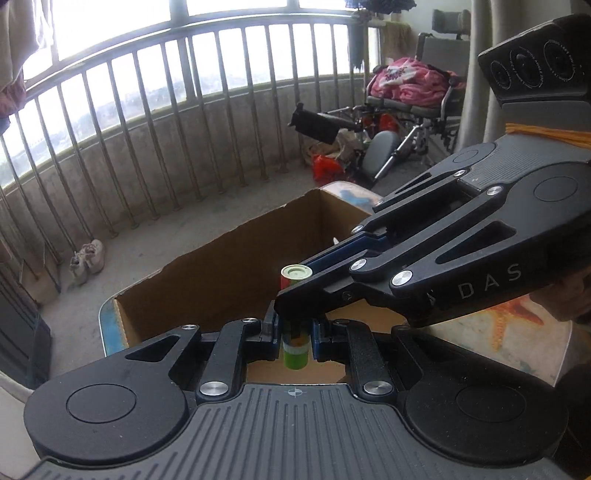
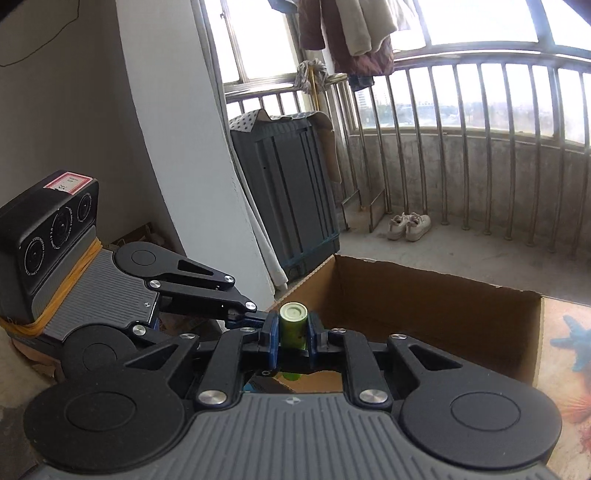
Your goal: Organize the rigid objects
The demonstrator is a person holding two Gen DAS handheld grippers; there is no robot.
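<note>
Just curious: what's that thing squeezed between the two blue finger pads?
A green tube, standing upright over the cardboard box. Both grippers clamp it; both wrist views show that.

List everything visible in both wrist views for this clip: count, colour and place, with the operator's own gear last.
Tube: one, green with red and white bands, pale cap, upright over the box, gripped by both claws.
Cardboard box: one, brown, open top, on the table.
Table: one, starfish print, blue edge, under the box.
Shoes: one pair, white, on the floor by the railing.
Railing: one, metal bars, along the balcony.
Wheelchair: one, pink cloth piled on it, far corner.
Cabinet: one, dark grey, against the wall.
Hanging clothes: several, brown and beige, overhead.
Left claw: black, shut on the tube lower down.
Right claw: black, shut on the tube near its cap.
</note>
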